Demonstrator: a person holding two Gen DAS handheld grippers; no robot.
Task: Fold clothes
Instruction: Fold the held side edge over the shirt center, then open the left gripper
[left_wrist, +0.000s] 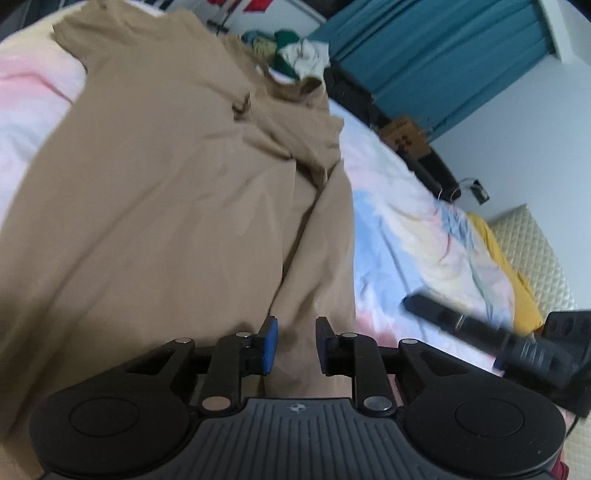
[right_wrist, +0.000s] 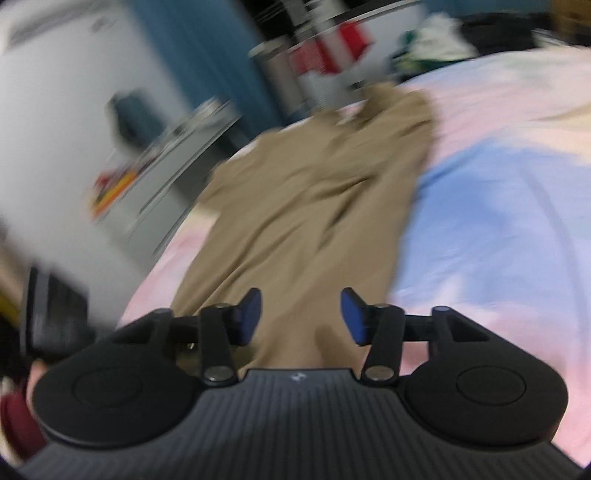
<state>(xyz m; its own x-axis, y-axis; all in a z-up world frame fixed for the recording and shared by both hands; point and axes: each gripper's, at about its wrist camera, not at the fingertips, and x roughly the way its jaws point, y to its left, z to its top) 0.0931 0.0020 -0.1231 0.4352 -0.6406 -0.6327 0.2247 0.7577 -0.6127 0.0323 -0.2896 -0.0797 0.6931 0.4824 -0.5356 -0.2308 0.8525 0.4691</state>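
Note:
A tan T-shirt (left_wrist: 166, 206) lies spread on the pastel bedsheet (left_wrist: 417, 221), its collar toward the far end and its right side folded over in wrinkles. My left gripper (left_wrist: 296, 343) hovers open above the shirt's near hem, nothing between its blue pads. In the blurred right wrist view the same tan T-shirt (right_wrist: 306, 206) stretches away from my right gripper (right_wrist: 301, 314), which is open over the near hem with a wide gap. The right gripper (left_wrist: 424, 304) also shows at the right edge of the left wrist view, above the sheet.
A pile of green and white clothes (left_wrist: 295, 55) sits beyond the shirt's collar. Teal curtains (left_wrist: 424, 62) and a cardboard box (left_wrist: 404, 136) line the far side. A yellow cloth (left_wrist: 506, 254) and a quilted panel (left_wrist: 535, 251) border the bed at right. Blurred shelving (right_wrist: 155, 158) stands left.

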